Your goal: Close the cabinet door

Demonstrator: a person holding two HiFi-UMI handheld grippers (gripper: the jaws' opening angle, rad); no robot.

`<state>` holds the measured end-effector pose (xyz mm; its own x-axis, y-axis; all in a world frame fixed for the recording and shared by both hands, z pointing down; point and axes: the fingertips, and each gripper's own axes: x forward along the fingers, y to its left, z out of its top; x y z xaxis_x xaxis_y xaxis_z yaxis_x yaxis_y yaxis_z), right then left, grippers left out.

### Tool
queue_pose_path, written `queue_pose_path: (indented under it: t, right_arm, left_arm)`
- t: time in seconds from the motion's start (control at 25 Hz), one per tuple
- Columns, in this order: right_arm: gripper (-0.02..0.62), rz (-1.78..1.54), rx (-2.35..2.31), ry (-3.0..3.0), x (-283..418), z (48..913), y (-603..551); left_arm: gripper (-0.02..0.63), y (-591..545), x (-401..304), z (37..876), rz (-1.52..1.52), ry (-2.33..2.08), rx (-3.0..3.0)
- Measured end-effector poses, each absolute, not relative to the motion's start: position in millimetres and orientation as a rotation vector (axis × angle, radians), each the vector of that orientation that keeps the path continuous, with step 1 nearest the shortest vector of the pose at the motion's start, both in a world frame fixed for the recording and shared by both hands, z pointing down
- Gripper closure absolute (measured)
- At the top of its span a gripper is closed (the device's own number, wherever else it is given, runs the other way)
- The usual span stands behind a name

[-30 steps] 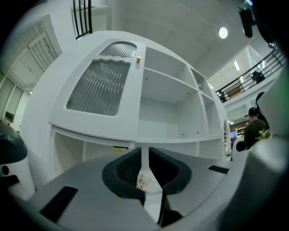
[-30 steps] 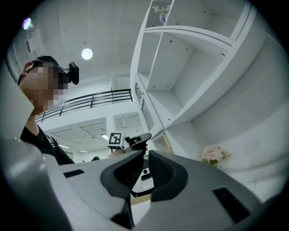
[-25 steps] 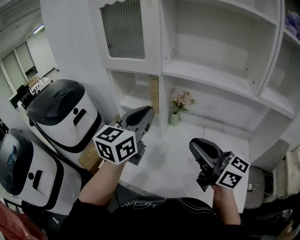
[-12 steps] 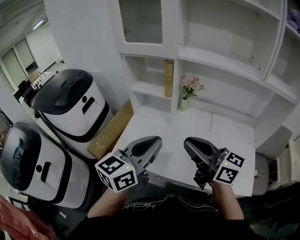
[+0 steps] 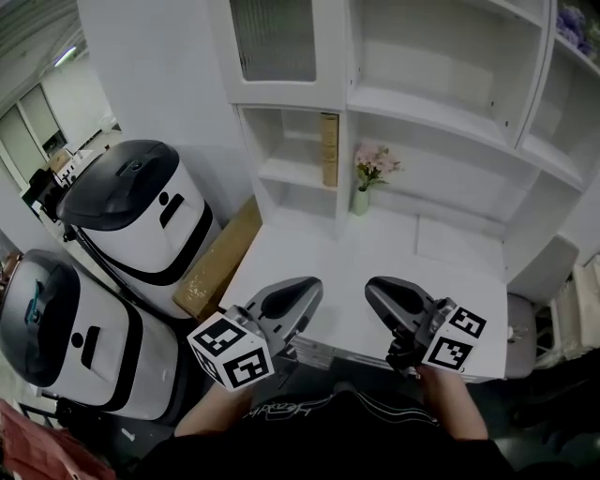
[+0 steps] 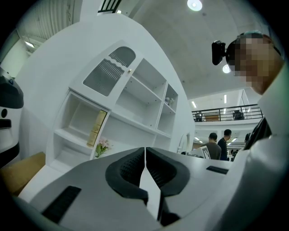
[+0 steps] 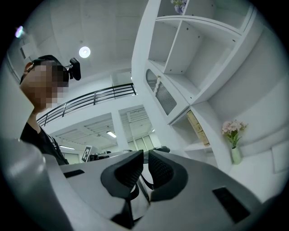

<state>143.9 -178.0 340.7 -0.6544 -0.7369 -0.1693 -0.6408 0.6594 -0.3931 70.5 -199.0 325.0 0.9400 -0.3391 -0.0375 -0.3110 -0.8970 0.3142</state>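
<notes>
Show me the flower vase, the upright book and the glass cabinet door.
flower vase [image 5: 361, 201]: head view, on the vase body.
upright book [image 5: 329, 150]: head view, middle of its spine.
glass cabinet door [image 5: 274, 37]: head view, on the ribbed pane.

Grey left gripper [image 5: 309, 287] and right gripper [image 5: 374, 289] bear black-and-white marker cubes [image 5: 231, 352]; the person's top [image 5: 328, 437] is black.

- A white wall [image 5: 150, 84] rises ahead of me, left of the white desk [image 5: 309, 244].
- Two white, black-topped machines [image 5: 141, 220] and a cardboard box [image 5: 220, 258] stand at my left.
- Round ceiling lamps [image 6: 194, 4] shine overhead.
</notes>
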Motion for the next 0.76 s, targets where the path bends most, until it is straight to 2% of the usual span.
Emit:
queue_pose_path:
  t: [0.76]
  right_arm:
    - [0.534, -0.44, -1.123, 2.571, 155, 341, -191]
  left_arm:
    - [0.577, -213, 89, 322, -0.113, -0.499, 2.85]
